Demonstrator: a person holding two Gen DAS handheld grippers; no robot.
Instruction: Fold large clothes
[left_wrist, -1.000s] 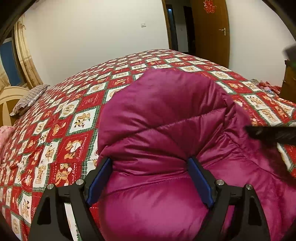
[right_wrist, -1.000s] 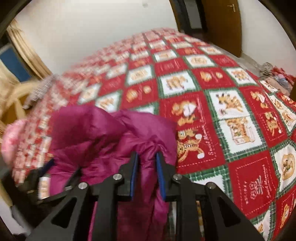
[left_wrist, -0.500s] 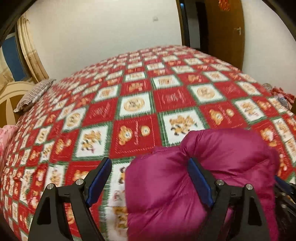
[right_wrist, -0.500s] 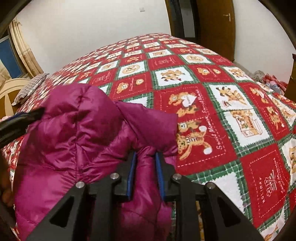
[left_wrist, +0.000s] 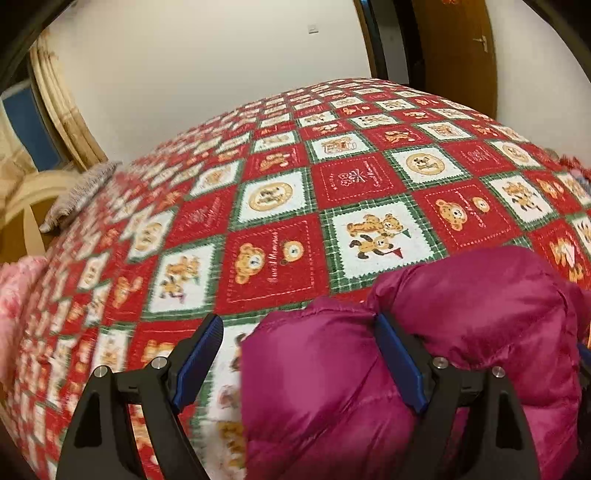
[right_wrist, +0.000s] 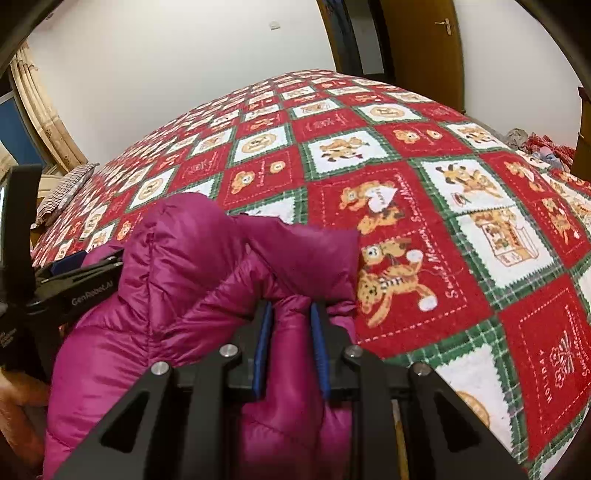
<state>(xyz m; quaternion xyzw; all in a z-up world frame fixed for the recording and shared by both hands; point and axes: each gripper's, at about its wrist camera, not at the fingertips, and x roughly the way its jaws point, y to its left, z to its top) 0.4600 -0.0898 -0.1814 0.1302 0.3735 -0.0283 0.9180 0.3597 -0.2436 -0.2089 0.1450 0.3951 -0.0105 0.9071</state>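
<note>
Two views split the scene between them. From the right wrist, the right hand-held gripper (right_wrist: 290, 343) has its blue pads (right_wrist: 263, 347) drawn narrow on a fold of the magenta jacket (right_wrist: 177, 295), which bulges up ahead of it and to its left; the jacket's flat end reaches forward onto the quilt (right_wrist: 443, 206) of the bed. This view alone shows the left hand-held gripper (right_wrist: 88, 266) from the side, low at the jacket's far left edge, with a bit of the person's hand (right_wrist: 18, 406) below it. It also shows a heap of clothes (right_wrist: 532, 142) off the bed's far right edge.

From the left wrist, the left hand-held gripper (left_wrist: 299, 358) stands wide. Its right finger (left_wrist: 399, 362) presses into the jacket (left_wrist: 461, 332), while its left finger (left_wrist: 199, 354) hangs over bare quilt (left_wrist: 280, 221). Padding fills the right part of the gap between the fingers. Only here is a pink cloth (left_wrist: 14, 314) seen far to the left; a striped pillow (left_wrist: 77, 192) lies ahead and left in both views.

Compared with half a second ago, the jacket sits much the same against the left gripper, and the quilt's squares look nearer and larger. A second ago the jacket filled that gap entirely. The right gripper's pinch is unchanged.
</note>
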